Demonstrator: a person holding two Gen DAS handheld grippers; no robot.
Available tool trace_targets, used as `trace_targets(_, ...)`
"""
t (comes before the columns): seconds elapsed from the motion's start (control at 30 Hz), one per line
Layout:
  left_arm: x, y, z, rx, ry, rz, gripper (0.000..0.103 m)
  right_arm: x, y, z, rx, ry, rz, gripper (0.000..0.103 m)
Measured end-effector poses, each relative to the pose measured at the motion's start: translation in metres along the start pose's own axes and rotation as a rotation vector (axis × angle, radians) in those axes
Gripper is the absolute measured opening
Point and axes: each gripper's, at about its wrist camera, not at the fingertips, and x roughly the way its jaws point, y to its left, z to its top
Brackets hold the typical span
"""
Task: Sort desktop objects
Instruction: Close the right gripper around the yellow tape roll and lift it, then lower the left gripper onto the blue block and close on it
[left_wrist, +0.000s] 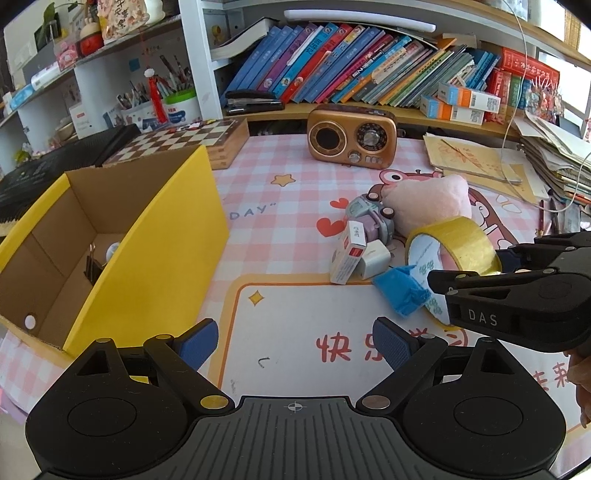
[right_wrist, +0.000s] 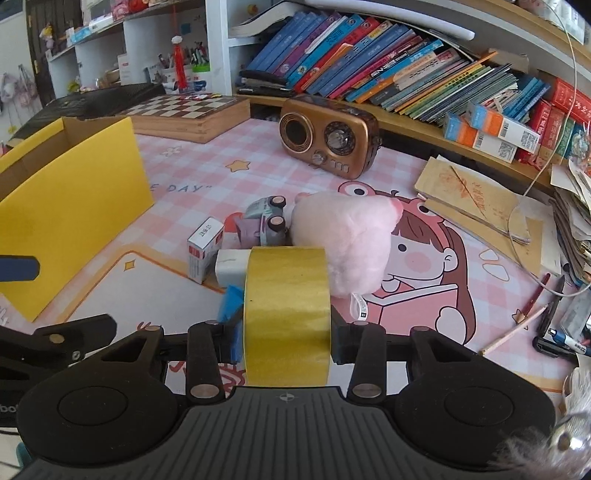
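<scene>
My right gripper (right_wrist: 284, 341) is shut on a yellow tape roll (right_wrist: 286, 314), held on edge just above the mat; the roll also shows in the left wrist view (left_wrist: 456, 245) with the right gripper (left_wrist: 517, 291) beside it. Behind it lie a pink plush (right_wrist: 343, 240), a toy car (right_wrist: 267, 219), a small white-red box (right_wrist: 203, 249), a white eraser (right_wrist: 231, 266) and a blue crumpled piece (left_wrist: 402, 291). My left gripper (left_wrist: 295, 341) is open and empty over the mat, right of the yellow cardboard box (left_wrist: 155, 254), which holds a black binder clip (left_wrist: 92, 267).
A copper retro radio (left_wrist: 351, 136) stands at the back, a chessboard box (left_wrist: 192, 140) to its left. Book shelves line the back. Paper stacks (right_wrist: 476, 206), pens and a pencil (right_wrist: 517, 328) lie at the right. A white cable (right_wrist: 532, 184) hangs there.
</scene>
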Motion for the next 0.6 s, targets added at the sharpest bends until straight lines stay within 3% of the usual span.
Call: trace_targets(0.6, 0.027, -0.039, 0.008, 0.074, -0.033, -0.067, 0.093, -0.055, -0.045, -0.013, 0.119, -0.027, -0.053, 0.039)
